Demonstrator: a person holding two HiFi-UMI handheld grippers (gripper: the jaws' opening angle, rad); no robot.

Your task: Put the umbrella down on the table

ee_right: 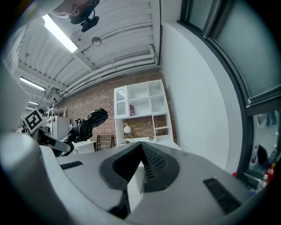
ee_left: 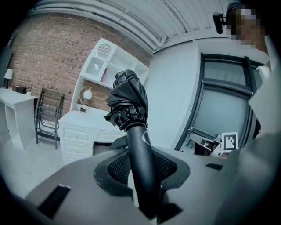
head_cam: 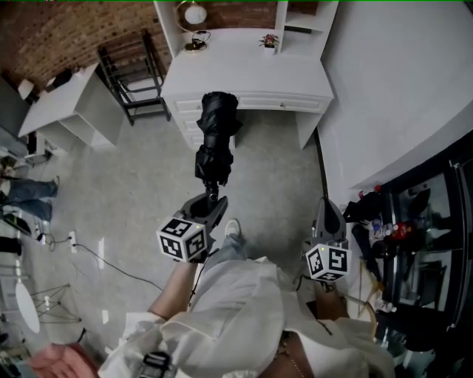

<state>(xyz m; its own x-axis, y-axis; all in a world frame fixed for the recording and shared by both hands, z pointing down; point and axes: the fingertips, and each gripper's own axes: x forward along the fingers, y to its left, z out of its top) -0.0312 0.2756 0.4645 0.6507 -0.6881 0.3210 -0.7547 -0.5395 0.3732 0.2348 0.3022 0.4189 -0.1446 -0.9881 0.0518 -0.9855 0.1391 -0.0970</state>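
The folded black umbrella [head_cam: 216,136] sticks out forward from my left gripper [head_cam: 212,198], held above the floor just short of the white desk [head_cam: 244,66]. In the left gripper view its black handle [ee_left: 141,154] runs between the jaws, which are shut on it, and the bundled canopy [ee_left: 127,101] stands above them. My right gripper [head_cam: 329,214] hangs to the right, apart from the umbrella. Its jaws meet at the tips [ee_right: 141,145] with nothing between them. The right gripper view shows the umbrella [ee_right: 90,121] off to its left.
The desk has drawers [ee_left: 77,136], a round lamp [head_cam: 195,13] and a small plant [head_cam: 269,40] under a white shelf unit [ee_right: 140,105]. A black folding rack [head_cam: 133,74] and another white table [head_cam: 63,103] stand left. A dark cluttered shelf [head_cam: 414,229] lines the right.
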